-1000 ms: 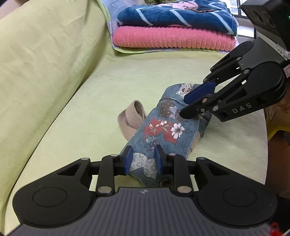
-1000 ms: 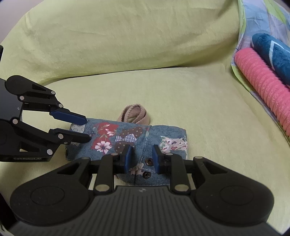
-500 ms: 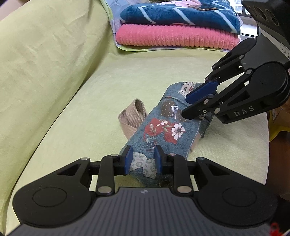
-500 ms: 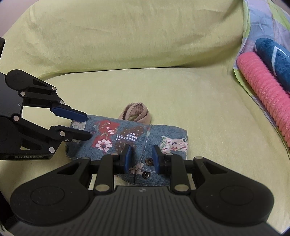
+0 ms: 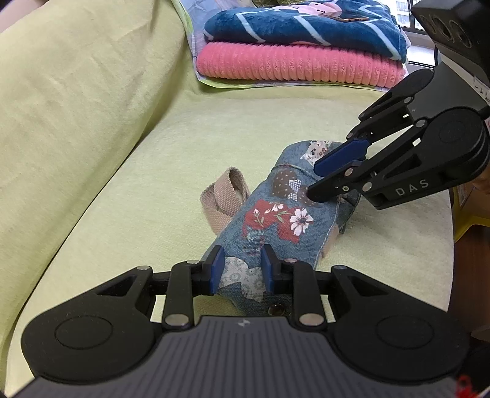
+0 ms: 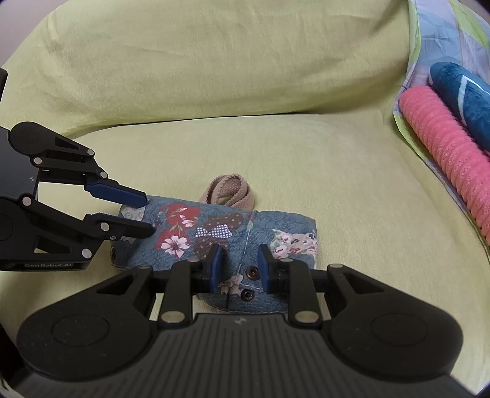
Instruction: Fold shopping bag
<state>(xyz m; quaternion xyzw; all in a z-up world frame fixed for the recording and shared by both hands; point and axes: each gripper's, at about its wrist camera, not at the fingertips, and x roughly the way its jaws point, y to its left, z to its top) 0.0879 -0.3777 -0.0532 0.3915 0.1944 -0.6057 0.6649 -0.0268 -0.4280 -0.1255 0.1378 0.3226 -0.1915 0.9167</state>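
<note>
"DAS" is printed in pale letters on the side of the right gripper (image 5: 333, 180), and "GenRobot.AI" runs along the body of the left gripper (image 6: 147, 214). The folded shopping bag (image 6: 214, 232), blue patchwork cloth with red and white flowers, lies in a compact bundle on the yellow-green sofa seat (image 6: 306, 159), its beige webbing handle (image 6: 229, 191) looped out toward the backrest. Two metal snaps (image 6: 249, 281) show at its near edge.

Since a second ago little has changed: the bag lies as it did, and both grippers have stayed over its two ends. Both sets of jaws stand parted, grasping nothing, the blue pads clear of each other above the cloth.

Bare cushion stretches around the bag on all sides. The pink ribbed blanket (image 5: 297, 65) and the navy towel (image 5: 300, 26) on top of it sit well apart at the far end of the seat.
</note>
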